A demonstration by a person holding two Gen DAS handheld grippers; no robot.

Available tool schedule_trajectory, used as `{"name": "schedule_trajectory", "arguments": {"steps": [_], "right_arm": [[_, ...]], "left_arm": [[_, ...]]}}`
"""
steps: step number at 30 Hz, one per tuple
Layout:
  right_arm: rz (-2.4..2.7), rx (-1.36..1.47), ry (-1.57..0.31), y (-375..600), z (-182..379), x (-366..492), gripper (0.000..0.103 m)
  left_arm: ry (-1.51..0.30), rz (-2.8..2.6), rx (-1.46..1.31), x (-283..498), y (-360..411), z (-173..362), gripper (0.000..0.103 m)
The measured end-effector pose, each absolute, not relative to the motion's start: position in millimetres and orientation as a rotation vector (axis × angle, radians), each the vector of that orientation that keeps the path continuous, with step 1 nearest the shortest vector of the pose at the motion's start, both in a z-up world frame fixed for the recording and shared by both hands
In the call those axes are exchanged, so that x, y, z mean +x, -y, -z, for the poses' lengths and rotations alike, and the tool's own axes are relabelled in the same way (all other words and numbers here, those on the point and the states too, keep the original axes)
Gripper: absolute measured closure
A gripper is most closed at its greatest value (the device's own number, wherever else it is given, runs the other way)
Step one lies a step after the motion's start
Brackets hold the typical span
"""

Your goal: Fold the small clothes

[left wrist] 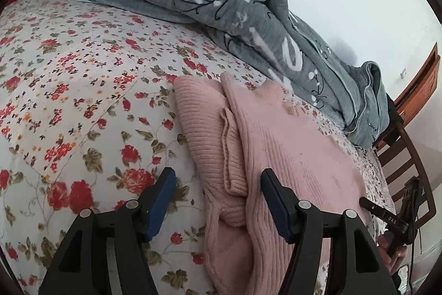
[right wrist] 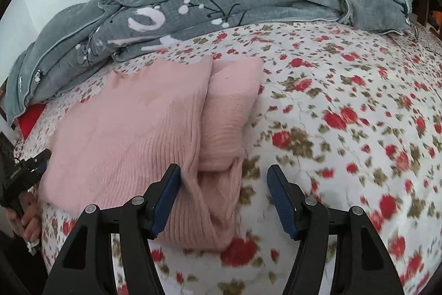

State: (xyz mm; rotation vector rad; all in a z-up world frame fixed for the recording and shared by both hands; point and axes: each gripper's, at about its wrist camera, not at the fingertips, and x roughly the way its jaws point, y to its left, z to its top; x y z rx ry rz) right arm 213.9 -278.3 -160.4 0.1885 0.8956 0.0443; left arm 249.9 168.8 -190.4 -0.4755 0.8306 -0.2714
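The pink ribbed knit sweater point(left wrist: 276, 134) lay partly folded on the floral bedsheet point(left wrist: 69, 101), near the bunched grey quilt point(left wrist: 248, 10). The left gripper point(left wrist: 218, 201) stood with jaws parted above the sweater's folded edge, gripping nothing. The right gripper point(right wrist: 223, 198) likewise stood parted, straddling the sweater's near corner, pads clear of it

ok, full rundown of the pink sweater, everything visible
The pink sweater is a ribbed knit, lying partly folded on the floral bedsheet in front of the grey quilt. One panel is laid over a bunched, rolled part; a ribbed cuff or hem shows. Both tongs stand open around its near edge, neither gripping it.
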Motion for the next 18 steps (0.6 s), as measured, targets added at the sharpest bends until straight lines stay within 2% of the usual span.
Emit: {"name": "schedule_trajectory", "arguments": {"steps": [3, 8, 9, 10, 11, 12, 13, 14, 15, 18], "right_arm": [[-0.067, 0.2, -0.896, 278.0, 162.6, 226.0, 0.032], [-0.096, 0.316, -0.904, 291.2, 167.4, 246.7, 0.032], [-0.096, 0.33, -0.91, 292.6, 168.7, 251.2, 0.032], [-0.097, 0.34, -0.914, 293.2, 169.5, 255.2, 0.033], [-0.106, 0.339, -0.916, 292.1, 169.6, 258.1, 0.041], [-0.139, 0.337, -0.924, 289.8, 170.5, 261.2, 0.057], [-0.177, 0.337, -0.941, 287.5, 172.6, 265.2, 0.058], [-0.171, 0.32, -0.939, 284.8, 173.2, 267.1, 0.064], [-0.171, 0.315, -0.931, 284.2, 172.7, 266.9, 0.075], [-0.179, 0.315, -0.892, 284.4, 163.0, 259.6, 0.081]], "left_arm": [[-0.861, 0.256, -0.423, 262.7, -156.7, 188.0, 0.034], [-0.903, 0.211, -0.382, 280.0, -147.2, 184.7, 0.033], [-0.906, 0.204, -0.39, 282.3, -146.8, 184.7, 0.035], [-0.908, 0.209, -0.406, 284.5, -146.9, 184.8, 0.047], [-0.919, 0.224, -0.431, 285.9, -147.4, 186.2, 0.054], [-0.929, 0.224, -0.47, 287.3, -149.7, 188.1, 0.056], [-0.929, 0.215, -0.497, 287.3, -151.8, 188.6, 0.065], [-0.93, 0.219, -0.525, 287.4, -153.5, 188.9, 0.073], [-0.931, 0.226, -0.554, 287.0, -155.6, 188.7, 0.076], [-0.925, 0.22, -0.573, 281.2, -155.6, 183.5, 0.08]]}}
